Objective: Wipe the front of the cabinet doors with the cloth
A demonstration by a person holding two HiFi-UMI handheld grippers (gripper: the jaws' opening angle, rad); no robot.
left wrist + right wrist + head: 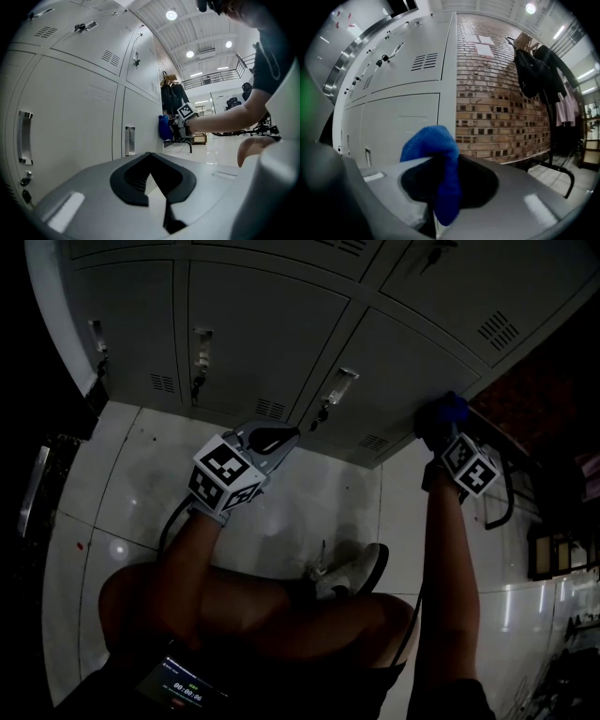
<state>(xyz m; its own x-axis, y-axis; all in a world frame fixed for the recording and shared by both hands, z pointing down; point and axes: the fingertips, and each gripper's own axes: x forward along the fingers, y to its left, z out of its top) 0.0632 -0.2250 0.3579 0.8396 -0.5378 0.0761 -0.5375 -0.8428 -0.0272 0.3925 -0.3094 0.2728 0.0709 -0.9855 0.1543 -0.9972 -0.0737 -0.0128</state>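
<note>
my right gripper (437,430) is clamped on the cloth (440,159) — blue wad bulging past the jaws, cabinet doors (403,122) just ahead and left of it. left gripper (157,187): jaws together, nothing between — doors close alongside, on its left.

The cabinet doors (262,324) stand along the floor's (141,484) far edge. The left tool (274,439) hangs before the middle doors, apart from them. The right tool (437,430), with the cloth (448,411) between its jaws, is at the cabinet's right end, near the brick wall (497,93).
</note>
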